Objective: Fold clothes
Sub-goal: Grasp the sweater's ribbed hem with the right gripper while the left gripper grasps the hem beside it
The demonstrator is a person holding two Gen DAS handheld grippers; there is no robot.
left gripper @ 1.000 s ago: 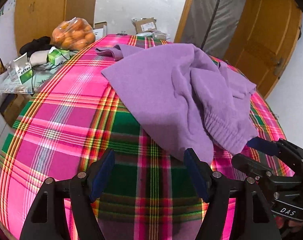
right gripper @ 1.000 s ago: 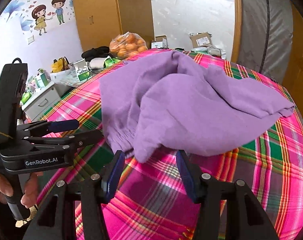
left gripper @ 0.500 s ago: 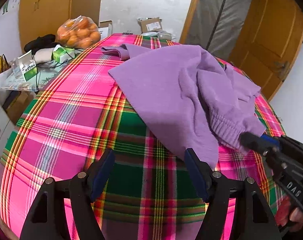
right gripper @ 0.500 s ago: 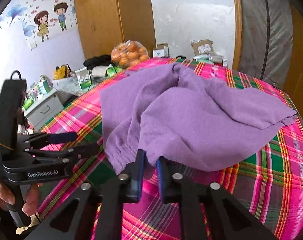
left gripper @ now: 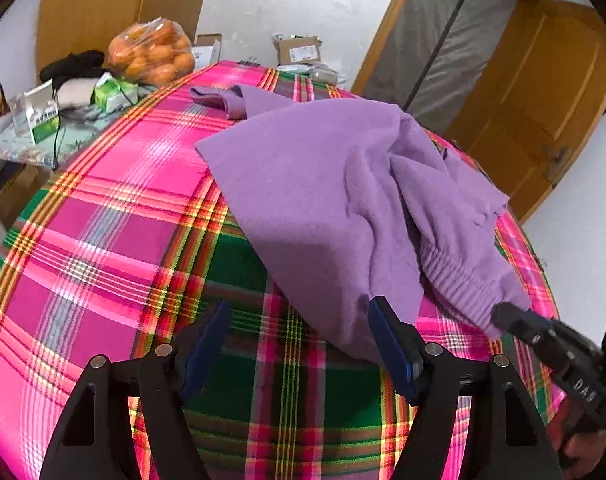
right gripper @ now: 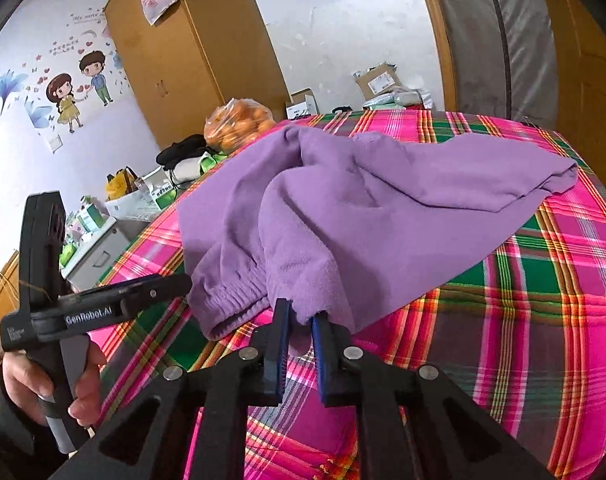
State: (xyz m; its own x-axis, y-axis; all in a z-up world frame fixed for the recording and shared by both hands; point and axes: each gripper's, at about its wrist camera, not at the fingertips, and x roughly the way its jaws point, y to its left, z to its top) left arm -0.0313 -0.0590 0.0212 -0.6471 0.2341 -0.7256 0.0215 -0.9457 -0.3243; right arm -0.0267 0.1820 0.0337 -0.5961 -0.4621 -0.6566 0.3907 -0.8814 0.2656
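A purple fleece garment (left gripper: 323, 184) lies crumpled on the table's pink and green plaid cloth (left gripper: 103, 240). Its ribbed hem (left gripper: 459, 284) hangs toward the near right edge. My left gripper (left gripper: 299, 304) stands open just above the cloth, its right finger beside the garment's near corner, nothing between the pads. In the right wrist view my right gripper (right gripper: 299, 312) pinches a near corner of the garment (right gripper: 363, 208). Its jaws are opening slightly, with the fabric still pressed between them. The left gripper (right gripper: 175, 282) shows at the left, close to the ribbed hem (right gripper: 231, 296).
A bag of oranges (left gripper: 151, 54), green cartons (left gripper: 43, 120) and dark cloth crowd a side surface at the far left. Cardboard boxes (left gripper: 299, 48) sit beyond the table. A wooden door (left gripper: 543, 100) stands at the right. A white drawer unit (right gripper: 99, 256) is beside the table.
My right gripper went from wide open to closed on the garment's near corner, and it rolled and shifted sideways. The left gripper stayed open and hardly moved.
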